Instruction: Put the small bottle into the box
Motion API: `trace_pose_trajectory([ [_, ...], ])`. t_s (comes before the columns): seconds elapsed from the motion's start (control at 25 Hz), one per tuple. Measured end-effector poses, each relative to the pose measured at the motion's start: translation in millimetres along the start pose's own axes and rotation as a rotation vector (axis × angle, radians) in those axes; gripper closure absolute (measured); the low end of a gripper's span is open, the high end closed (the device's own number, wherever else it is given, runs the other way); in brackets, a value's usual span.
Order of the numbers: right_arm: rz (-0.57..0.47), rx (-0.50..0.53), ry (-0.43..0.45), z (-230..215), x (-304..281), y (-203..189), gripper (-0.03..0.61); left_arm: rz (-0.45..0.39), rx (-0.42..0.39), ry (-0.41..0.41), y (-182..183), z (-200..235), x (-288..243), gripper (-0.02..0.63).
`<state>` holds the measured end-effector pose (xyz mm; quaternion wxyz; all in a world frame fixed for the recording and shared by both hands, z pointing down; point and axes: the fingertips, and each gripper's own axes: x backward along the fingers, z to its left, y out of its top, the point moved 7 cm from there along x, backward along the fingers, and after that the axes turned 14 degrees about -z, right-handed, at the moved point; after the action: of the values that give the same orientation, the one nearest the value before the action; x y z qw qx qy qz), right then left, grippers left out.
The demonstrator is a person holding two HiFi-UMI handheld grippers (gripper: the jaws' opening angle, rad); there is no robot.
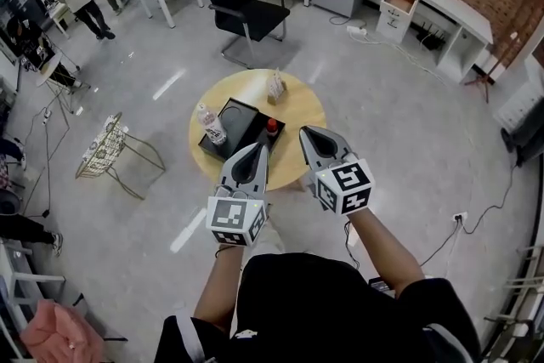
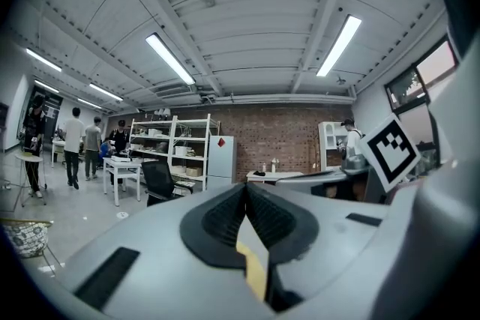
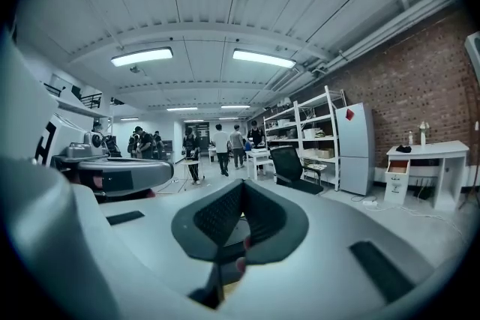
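A round yellow table (image 1: 297, 110) carries a black box (image 1: 238, 125). The small bottle (image 1: 272, 128), dark with a red cap, stands at the box's right edge. A larger clear water bottle (image 1: 212, 125) stands at its left edge. My left gripper (image 1: 259, 147) hovers over the table's near rim, just in front of the box, jaws together and empty. My right gripper (image 1: 306, 132) is shut to the right of the small bottle, apart from it. Both gripper views look level across the room. The left gripper (image 2: 245, 188) and right gripper (image 3: 241, 183) each show their pads meeting.
A small paper packet (image 1: 276, 87) sits at the table's far edge. Beyond stands a black office chair (image 1: 246, 4). A wire stool (image 1: 106, 147) is on the floor to the left and a white desk (image 1: 438, 8) at the far right. People stand at the far left.
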<state>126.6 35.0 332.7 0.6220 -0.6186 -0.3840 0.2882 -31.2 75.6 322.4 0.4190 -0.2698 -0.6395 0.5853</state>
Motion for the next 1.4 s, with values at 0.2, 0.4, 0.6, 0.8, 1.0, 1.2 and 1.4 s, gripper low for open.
trace_pose_trajectory([
  [0.2, -0.016, 0.007, -0.001, 3, 17, 8, 0.575, -0.013, -0.008, 0.009, 7, -14, 16, 0.603],
  [0.4, -0.021, 0.006, -0.001, 9, 29, 9, 0.575, -0.022, -0.022, 0.013, 15, -21, 27, 0.603],
  [0.6, -0.022, 0.005, 0.009, 22, 37, 8, 0.575, -0.027, -0.031, 0.028, 19, -23, 41, 0.603],
  [0.8, -0.030, 0.006, 0.014, 28, 42, 8, 0.575, -0.028, -0.038, 0.026, 20, -26, 48, 0.603],
  [1.0, -0.030, 0.009, 0.012, 31, 46, 7, 0.575, -0.023, -0.041, 0.019, 19, -27, 52, 0.603],
  [1.2, -0.024, 0.012, 0.008, 32, 50, 5, 0.575, -0.021, -0.040, 0.011, 19, -31, 53, 0.603],
  [1.4, -0.019, 0.012, 0.008, 33, 50, 4, 0.575, -0.020, -0.036, 0.010, 19, -31, 54, 0.603],
])
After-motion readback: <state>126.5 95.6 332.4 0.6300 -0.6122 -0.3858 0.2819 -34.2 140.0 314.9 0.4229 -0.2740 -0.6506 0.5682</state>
